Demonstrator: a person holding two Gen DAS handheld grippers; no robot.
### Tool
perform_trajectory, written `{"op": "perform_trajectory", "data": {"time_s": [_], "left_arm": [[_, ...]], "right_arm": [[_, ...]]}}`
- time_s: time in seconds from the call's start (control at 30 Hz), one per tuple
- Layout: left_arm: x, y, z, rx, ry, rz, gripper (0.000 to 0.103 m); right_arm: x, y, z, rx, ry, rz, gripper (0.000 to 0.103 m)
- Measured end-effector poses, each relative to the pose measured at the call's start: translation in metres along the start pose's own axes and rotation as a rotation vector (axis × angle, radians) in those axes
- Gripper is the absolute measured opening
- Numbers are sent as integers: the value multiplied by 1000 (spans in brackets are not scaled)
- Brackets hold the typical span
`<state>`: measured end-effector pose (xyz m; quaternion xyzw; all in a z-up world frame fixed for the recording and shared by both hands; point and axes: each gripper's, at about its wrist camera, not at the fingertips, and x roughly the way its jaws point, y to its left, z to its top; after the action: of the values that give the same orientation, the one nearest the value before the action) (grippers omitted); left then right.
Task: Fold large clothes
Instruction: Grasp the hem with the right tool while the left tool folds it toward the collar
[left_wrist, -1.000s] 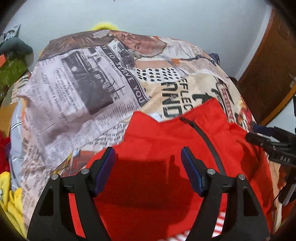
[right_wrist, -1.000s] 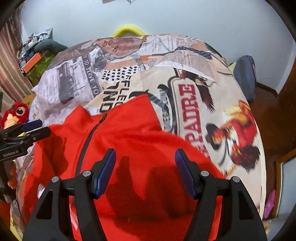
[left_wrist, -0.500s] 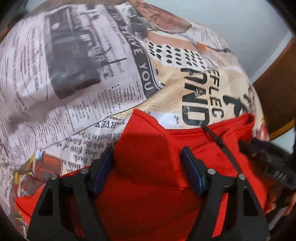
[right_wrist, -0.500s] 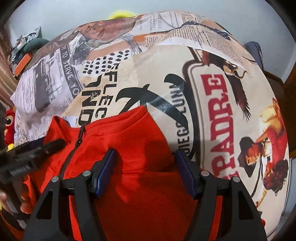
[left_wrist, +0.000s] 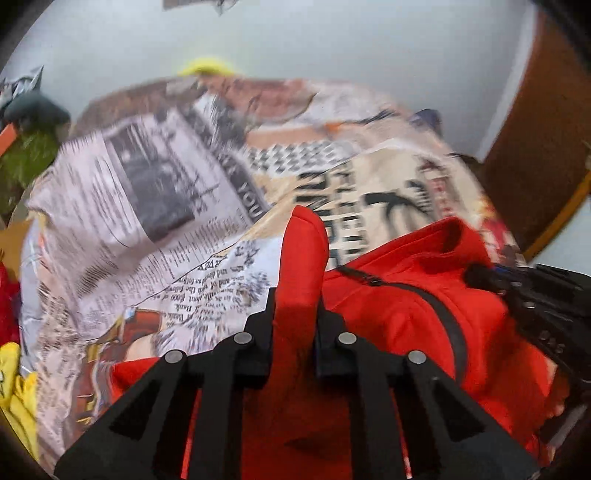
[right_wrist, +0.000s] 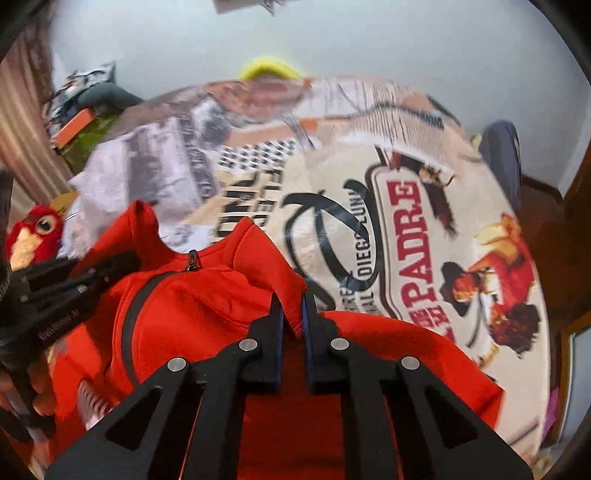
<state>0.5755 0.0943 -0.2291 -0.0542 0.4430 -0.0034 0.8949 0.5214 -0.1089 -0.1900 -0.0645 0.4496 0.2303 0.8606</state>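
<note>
Gripping: left gripper and right gripper have just closed on the red jacket, a pinch of cloth in each.
Change: a second ago both stood wide above it.
Jacket: collar end bunched up off the printed bedspread.
Meaning: likely ready to lift and fold.

Red jacket lies on print-covered bed.

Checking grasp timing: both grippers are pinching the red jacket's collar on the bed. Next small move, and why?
Probably lift both together, keeping the collar edge taut. The left gripper and right gripper have just closed on the red jacket, one each side of its zipper, with the body bunched on the bedspread.
</note>
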Motion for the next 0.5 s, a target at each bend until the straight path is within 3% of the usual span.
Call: {"op": "perform_trajectory", "data": {"time_s": [0.27,0.4,0.5], "left_arm": [[-123,-15,-35,39,-86,-120,13],[-156,-30,-68,85,-66,-139,13],[-172,-45,-108,112,-31,-149,13]], "right_arm": [[-102,30,-28,-56,-121,32,8],[-146,43,-54,-83,-139,49,8],[-157,53,-80,-104,-111,46,8]]}}
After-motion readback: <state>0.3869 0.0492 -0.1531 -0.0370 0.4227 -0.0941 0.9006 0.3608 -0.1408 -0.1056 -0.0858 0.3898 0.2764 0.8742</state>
